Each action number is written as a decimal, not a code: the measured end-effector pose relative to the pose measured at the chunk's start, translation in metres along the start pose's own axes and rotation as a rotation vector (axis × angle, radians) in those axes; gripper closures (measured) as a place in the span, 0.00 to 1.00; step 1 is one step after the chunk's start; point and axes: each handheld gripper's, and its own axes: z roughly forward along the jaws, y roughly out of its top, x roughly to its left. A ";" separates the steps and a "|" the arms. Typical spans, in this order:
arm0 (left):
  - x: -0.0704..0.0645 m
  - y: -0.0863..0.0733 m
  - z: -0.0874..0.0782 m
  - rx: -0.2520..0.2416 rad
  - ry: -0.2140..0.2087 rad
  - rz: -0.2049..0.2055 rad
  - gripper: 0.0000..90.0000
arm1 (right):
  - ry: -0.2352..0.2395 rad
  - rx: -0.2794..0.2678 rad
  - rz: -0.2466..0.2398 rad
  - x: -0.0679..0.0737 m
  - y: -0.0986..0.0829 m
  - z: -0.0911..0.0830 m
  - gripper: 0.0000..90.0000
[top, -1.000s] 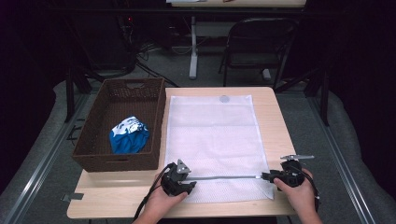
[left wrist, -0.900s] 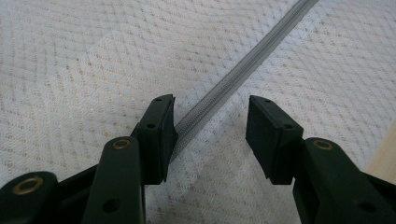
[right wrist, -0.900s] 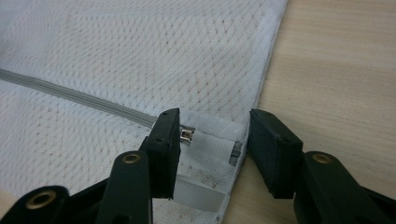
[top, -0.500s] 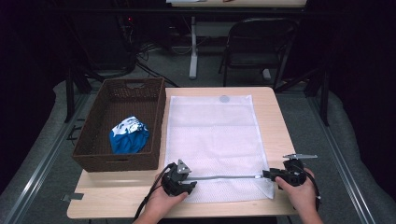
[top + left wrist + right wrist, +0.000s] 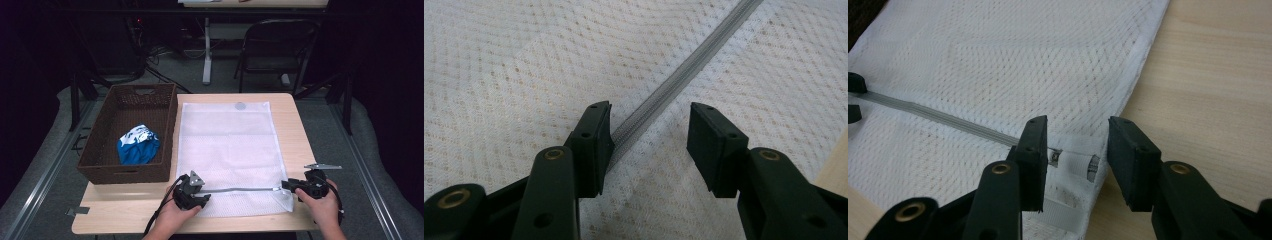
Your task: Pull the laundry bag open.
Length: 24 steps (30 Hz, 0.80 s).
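Your table (image 5: 125, 220) carries a wicker basket (image 5: 100, 172) on its left side, with a blue cloth (image 5: 137, 145) inside, and just beside it the white mesh laundry bag (image 5: 230, 145) lying flat. The bag's grey zipper (image 5: 240, 189) runs across its near end. Your left gripper (image 5: 649, 142) has its jaws apart over the zipper tape, one jaw touching it. Your right gripper (image 5: 1075, 150) is also spread, straddling the zipper pull (image 5: 1055, 157) at the bag's corner. If you close off-centre, I judge you'll pinch mesh, miss the tiny pull, and drag the whole bag sideways
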 end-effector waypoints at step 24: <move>-0.001 0.000 0.001 -0.007 0.005 -0.001 0.58 | 0.007 0.013 -0.012 0.006 0.003 0.001 0.70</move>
